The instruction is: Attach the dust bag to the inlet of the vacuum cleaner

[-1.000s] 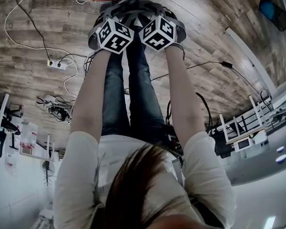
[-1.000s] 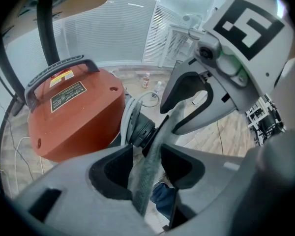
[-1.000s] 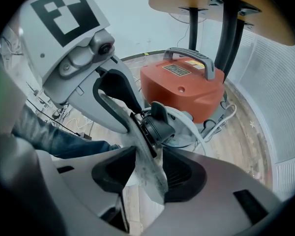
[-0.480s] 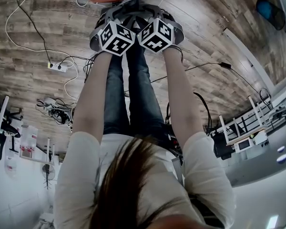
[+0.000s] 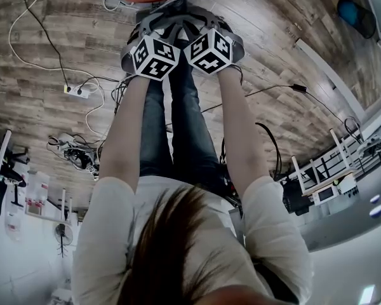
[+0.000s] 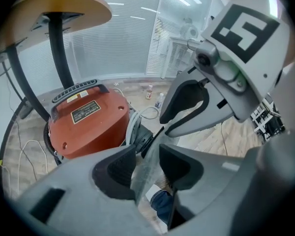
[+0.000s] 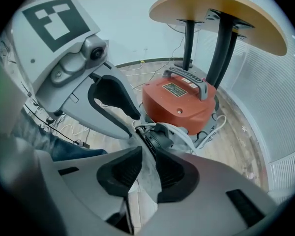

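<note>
1. Your left gripper (image 6: 147, 156) has just been closing its jaws, yet they stand well apart. The thin, grey, translucent fabric dust bag (image 6: 143, 173) hangs loose in the gap, and neither pad clamps it.
2. Your right gripper (image 7: 148, 154) has also just been closing, and has come much further in. Its dark ribbed pads pinch a fold of the same dust bag, which fills the narrow gap between them.
3. From both sets of jaws the dust bag runs forward to the black round inlet (image 7: 159, 138) on the near side of the orange-red, dome-topped vacuum cleaner (image 7: 179, 104). You cannot tell from any view whether the bag is seated on it.
4. The vacuum cleaner stands on the wood-plank floor (image 5: 51, 56), close beside the black legs of a round, wooden-topped table (image 7: 221, 14).
5. In the head view your two grippers sit side by side, their marker cubes nearly touching. They are just short of the vacuum cleaner and above your blue-jeaned legs (image 5: 178, 126).
6. A white cable (image 7: 214, 127) loops round the vacuum cleaner's base.
</note>
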